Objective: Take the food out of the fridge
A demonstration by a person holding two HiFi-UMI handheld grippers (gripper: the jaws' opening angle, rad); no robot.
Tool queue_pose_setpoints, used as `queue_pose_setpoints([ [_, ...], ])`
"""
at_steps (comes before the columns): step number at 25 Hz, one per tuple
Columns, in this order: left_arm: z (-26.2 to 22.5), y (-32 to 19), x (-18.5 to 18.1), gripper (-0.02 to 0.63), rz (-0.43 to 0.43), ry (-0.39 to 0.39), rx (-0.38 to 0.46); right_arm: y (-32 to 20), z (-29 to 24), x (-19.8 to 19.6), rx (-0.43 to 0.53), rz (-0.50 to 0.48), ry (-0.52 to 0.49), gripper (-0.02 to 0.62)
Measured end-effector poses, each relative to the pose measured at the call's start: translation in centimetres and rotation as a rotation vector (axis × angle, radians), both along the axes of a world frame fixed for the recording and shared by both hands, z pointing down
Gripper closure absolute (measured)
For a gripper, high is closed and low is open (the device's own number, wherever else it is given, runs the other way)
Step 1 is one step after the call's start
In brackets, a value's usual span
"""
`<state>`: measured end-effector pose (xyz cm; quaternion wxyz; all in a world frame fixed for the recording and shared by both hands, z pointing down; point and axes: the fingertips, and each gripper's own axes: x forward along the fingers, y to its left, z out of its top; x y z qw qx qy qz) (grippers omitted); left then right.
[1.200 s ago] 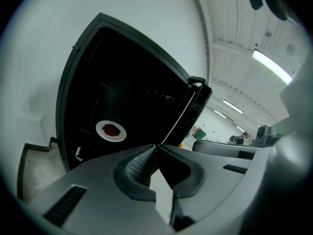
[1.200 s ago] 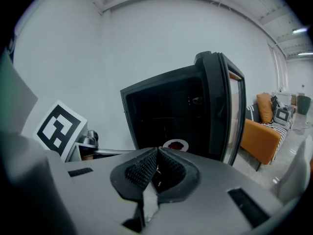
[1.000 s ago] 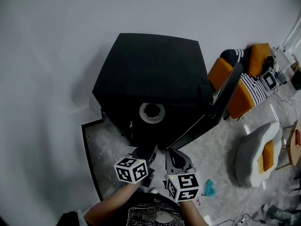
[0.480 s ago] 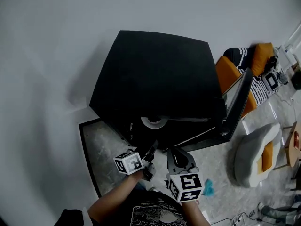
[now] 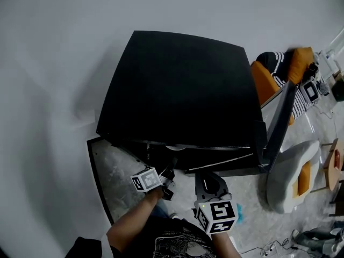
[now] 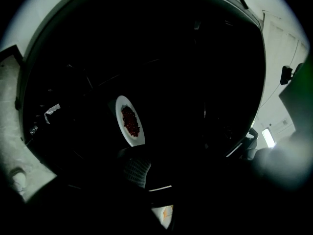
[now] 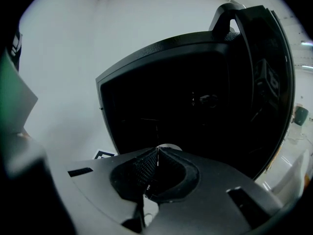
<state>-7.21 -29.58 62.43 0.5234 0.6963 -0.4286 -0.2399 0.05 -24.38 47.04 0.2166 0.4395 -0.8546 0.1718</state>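
Note:
A black fridge [image 5: 183, 90] stands below me with its door [image 5: 277, 122] swung open to the right. Inside on a dark shelf lies a white plate [image 6: 130, 120] with dark red food on it; in the head view only a pale sliver of the plate [image 5: 173, 147] shows under the fridge's top edge. My left gripper [image 5: 167, 175] reaches into the fridge opening, just short of the plate; its jaws are lost in the dark. My right gripper [image 7: 157, 153] hangs outside the opening with its jaws pressed together on nothing.
A white wall runs behind and left of the fridge. To the right are an orange seat with a striped cushion [image 5: 271, 69] and a white padded chair [image 5: 287, 171]. A small teal object [image 5: 238, 214] lies on the marbled floor by my right arm.
The left gripper has pushed forward into the fridge opening. The door has swung wider to the right. The fridge top now hides most of the plate from the head view.

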Motion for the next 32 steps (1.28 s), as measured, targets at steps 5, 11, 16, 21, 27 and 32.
queue_pose_setpoints([
  [5, 1.6, -1.2, -0.3, 0.531, -0.008, 0.018, -0.035, -0.7, 0.4, 0.0, -0.004, 0.007, 0.01, 0.573],
  [11, 3.2, -2.4, -0.5, 0.5, -0.008, 0.037, -0.081, -1.3, 0.7, -0.5, -0.01, 0.007, 0.021, 0.573],
  [16, 3.6, -2.9, -0.4, 0.494, 0.007, 0.058, -0.095, -2.1, 0.8, -0.5, -0.01, 0.018, 0.025, 0.573],
  [21, 3.9, -2.8, -0.2, 0.492, 0.028, 0.071, -0.112, -2.7, 0.9, -0.5, -0.01, 0.027, 0.027, 0.573],
  [27, 4.7, -4.3, -0.5, 0.491, 0.011, 0.073, -0.138, -3.3, 1.3, -0.7, -0.012, 0.031, 0.035, 0.572],
  [32, 5.6, -4.9, -0.9, 0.506, -0.011, 0.075, -0.179, -3.6, 1.4, -0.8, -0.014, 0.035, 0.042, 0.573],
])
